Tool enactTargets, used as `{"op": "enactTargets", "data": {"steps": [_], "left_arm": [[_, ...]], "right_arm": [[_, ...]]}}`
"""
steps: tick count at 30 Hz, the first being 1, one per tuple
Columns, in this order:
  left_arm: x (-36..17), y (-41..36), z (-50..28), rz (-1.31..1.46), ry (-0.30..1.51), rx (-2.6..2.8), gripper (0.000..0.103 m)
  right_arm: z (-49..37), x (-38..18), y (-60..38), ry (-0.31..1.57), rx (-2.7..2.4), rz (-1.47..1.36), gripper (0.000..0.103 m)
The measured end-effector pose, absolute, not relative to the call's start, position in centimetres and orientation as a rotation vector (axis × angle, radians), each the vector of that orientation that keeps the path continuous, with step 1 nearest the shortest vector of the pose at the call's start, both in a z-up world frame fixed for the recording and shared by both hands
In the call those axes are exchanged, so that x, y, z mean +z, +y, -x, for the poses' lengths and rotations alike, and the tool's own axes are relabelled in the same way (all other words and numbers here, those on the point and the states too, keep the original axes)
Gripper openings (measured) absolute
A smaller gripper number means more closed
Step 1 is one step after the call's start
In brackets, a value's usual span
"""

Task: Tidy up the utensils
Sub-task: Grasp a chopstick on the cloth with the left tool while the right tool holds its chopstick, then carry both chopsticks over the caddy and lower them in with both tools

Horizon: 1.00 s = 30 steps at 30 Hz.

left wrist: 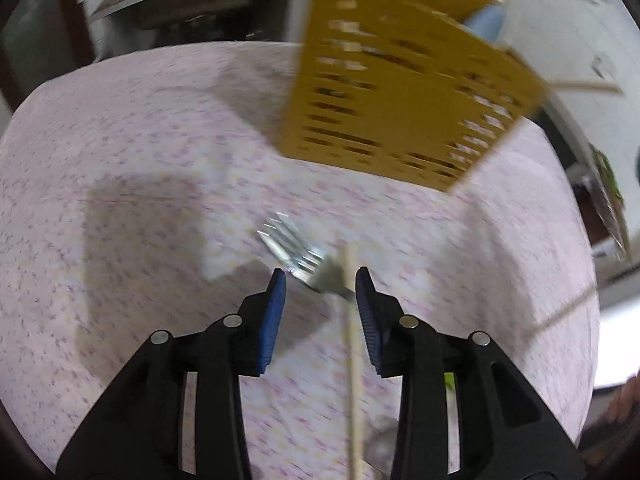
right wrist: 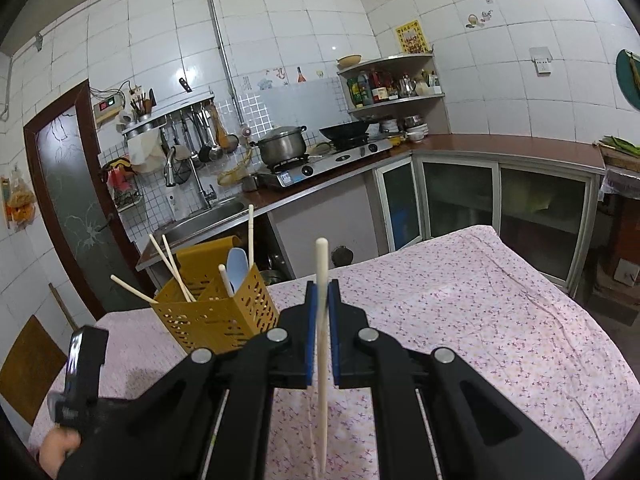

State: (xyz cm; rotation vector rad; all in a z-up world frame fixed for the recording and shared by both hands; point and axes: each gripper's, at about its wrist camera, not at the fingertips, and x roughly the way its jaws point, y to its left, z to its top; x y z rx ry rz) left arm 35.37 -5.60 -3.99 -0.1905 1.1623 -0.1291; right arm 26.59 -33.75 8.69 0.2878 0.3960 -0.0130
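My left gripper [left wrist: 321, 276] points down at the pink flowered tablecloth [left wrist: 140, 200] and stands open. A metal fork [left wrist: 292, 246] lies on the cloth between and just past its blue pads, untouched. A wooden chopstick [left wrist: 354, 340] lies beside the right-hand pad. The yellow slotted utensil holder [left wrist: 400, 92] stands behind them. In the right wrist view my right gripper [right wrist: 322, 286] is shut on a pale chopstick [right wrist: 322, 264] held nearly upright, to the right of the holder [right wrist: 224, 316]. The holder has several chopsticks and a light blue spoon [right wrist: 237, 266] in it.
The cloth-covered table [right wrist: 460, 300] stretches right and away. Behind it run a counter with a sink [right wrist: 208, 220], a stove with a pot [right wrist: 282, 146] and a wok [right wrist: 346, 130]. A hand [right wrist: 56, 450] holds a black tool body at the lower left.
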Motion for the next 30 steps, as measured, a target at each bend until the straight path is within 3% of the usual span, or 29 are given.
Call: {"op": "enactTargets", "data": {"steps": [10, 11, 13, 21, 30], "left_arm": [[-5.7, -6.2, -39.0, 0.252, 1.161, -0.063, 0.034], [-5.7, -6.3, -39.3, 0.251, 1.162, -0.064, 0.032], [-5.8, -6.5, -39.7, 0.255, 1.160, -0.090, 0.010], [-6.1, -7.4, -40.1, 0.228, 1.133, -0.129, 0.004], [-1.1, -6.9, -36.8, 0.208, 1.002, -0.192, 0.000]], "right_arm": [[-27.5, 7.6, -33.8, 0.422, 0.001, -0.299, 0.006], [-27.5, 7.7, -33.9, 0.421, 0.000, -0.298, 0.006], [-27.5, 7.7, -33.8, 0.419, -0.001, -0.295, 0.006], [-27.6, 7.9, -33.9, 0.424, -0.005, -0.303, 0.006], [-27.9, 8.8, -32.8, 0.413, -0.009, -0.265, 0.006]]}}
